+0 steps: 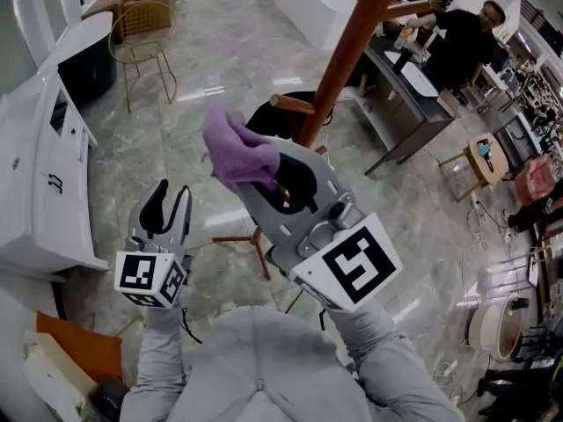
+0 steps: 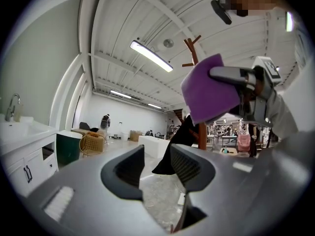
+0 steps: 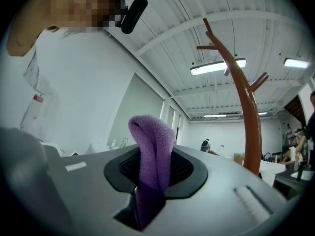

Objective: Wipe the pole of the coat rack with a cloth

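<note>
Right gripper (image 1: 280, 183) jaws clamped on folded purple fluffy cloth (image 1: 236, 152), wad left proud of tips, likely as wiping pad

Reddish-brown wooden coat-rack pole (image 1: 347, 51) at 1 o'clock of cloth, near but apart; wiping judged not started

Left gripper (image 1: 165, 211) at 7 o'clock, jaws apart, empty, parked low, probably to stay clear

A side peg (image 1: 290, 105) juts from the pole (image 1: 350, 47) near the cloth (image 1: 234, 152).
</note>
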Tool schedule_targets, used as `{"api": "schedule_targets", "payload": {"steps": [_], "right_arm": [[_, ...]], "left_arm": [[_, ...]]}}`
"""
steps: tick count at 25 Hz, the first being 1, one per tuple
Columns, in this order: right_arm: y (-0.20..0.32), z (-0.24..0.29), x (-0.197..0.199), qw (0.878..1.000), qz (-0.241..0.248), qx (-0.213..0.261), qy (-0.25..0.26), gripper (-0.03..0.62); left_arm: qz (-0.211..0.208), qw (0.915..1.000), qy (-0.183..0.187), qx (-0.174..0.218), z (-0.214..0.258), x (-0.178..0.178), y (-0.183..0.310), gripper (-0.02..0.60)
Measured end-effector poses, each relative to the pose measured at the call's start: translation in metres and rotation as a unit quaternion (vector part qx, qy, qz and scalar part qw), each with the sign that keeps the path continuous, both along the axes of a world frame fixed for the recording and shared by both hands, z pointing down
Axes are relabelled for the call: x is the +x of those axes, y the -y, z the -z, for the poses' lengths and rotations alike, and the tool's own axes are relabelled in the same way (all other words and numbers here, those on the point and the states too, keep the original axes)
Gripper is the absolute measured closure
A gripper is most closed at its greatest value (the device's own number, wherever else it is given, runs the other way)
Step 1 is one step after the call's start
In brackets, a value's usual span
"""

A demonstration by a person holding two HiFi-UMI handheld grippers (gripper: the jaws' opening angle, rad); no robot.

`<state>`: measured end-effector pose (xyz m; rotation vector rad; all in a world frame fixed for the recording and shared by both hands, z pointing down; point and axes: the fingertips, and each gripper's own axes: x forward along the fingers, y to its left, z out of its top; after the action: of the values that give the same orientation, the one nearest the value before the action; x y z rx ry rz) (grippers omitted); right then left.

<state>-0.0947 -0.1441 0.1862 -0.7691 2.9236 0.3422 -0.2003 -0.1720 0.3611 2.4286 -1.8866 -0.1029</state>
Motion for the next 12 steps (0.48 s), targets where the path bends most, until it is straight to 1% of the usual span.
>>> {"api": "schedule_targets", "payload": {"steps": [2, 5, 8, 12], "right_arm": [[-0.002, -0.022, 0.007, 1.0, -0.005, -0.023, 0.001, 0.508], [0.004, -0.062, 0.034, 0.998, -0.034, -0.06, -0.005, 0.508], [0.013, -0.101, 0.077, 0.992, -0.085, -0.094, -0.028, 0.508], [0.031, -0.123, 0.139, 0.98, -0.169, -0.093, -0.051, 0.508]], "left_arm": [[-0.001, 1.0, 0.0, -0.004, -0.003, 0.0, 0.002, 0.41], [-0.005, 0.9999, 0.003, -0.008, -0.007, 0.002, 0.005, 0.41], [-0.01, 0.9999, 0.005, -0.011, -0.008, 0.008, 0.008, 0.41], [-0.019, 0.9997, 0.006, -0.013, -0.009, 0.018, 0.016, 0.41]]}}
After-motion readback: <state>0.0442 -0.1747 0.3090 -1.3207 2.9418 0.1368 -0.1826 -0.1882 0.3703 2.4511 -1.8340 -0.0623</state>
